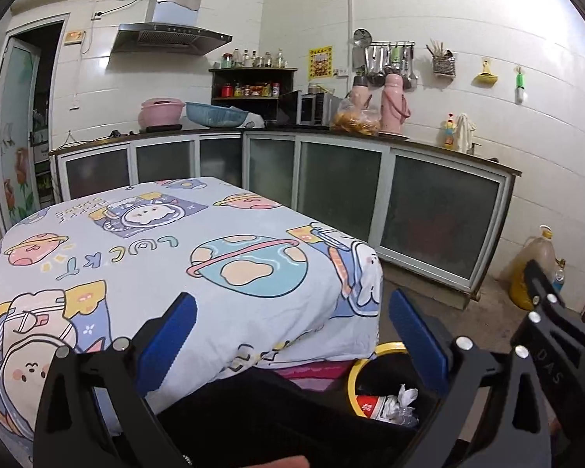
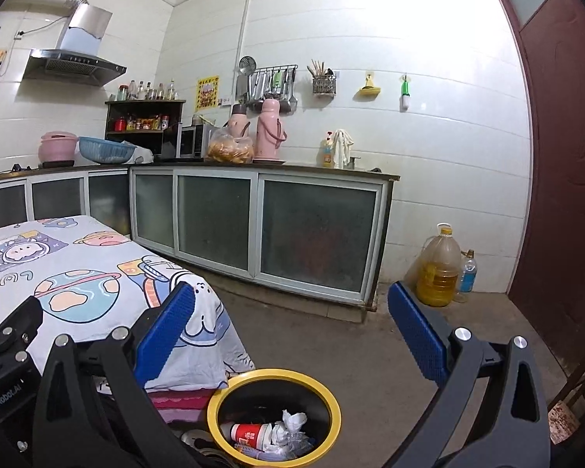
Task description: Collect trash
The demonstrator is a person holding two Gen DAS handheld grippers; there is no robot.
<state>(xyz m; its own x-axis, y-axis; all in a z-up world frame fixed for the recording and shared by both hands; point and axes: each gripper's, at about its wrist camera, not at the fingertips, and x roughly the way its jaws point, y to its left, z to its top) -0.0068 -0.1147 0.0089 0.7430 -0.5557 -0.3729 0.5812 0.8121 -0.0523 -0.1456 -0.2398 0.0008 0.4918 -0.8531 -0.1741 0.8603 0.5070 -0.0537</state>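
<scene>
A yellow-rimmed black trash bin (image 2: pixel 328 397) stands on the floor beside the table's corner. It holds a red paper cup (image 2: pixel 247 433), crumpled white paper (image 2: pixel 292 421) and clear plastic scraps. In the left wrist view the bin (image 1: pixel 354 374) shows partly behind my fingers, with the cup (image 1: pixel 370 405) inside. My left gripper (image 1: pixel 292 329) is open and empty over the table's near corner. My right gripper (image 2: pixel 292 327) is open and empty above the bin. The table (image 1: pixel 144 257) under its cartoon cloth shows no trash on the visible part.
Kitchen counters with frosted cabinet doors (image 2: pixel 253 226) run along the far walls. A large oil jug (image 2: pixel 438 269) and a small blue bottle (image 2: pixel 468 273) stand on the floor by a dark red door (image 2: pixel 565 156). Bare concrete floor (image 2: pixel 351 335) lies between table and counter.
</scene>
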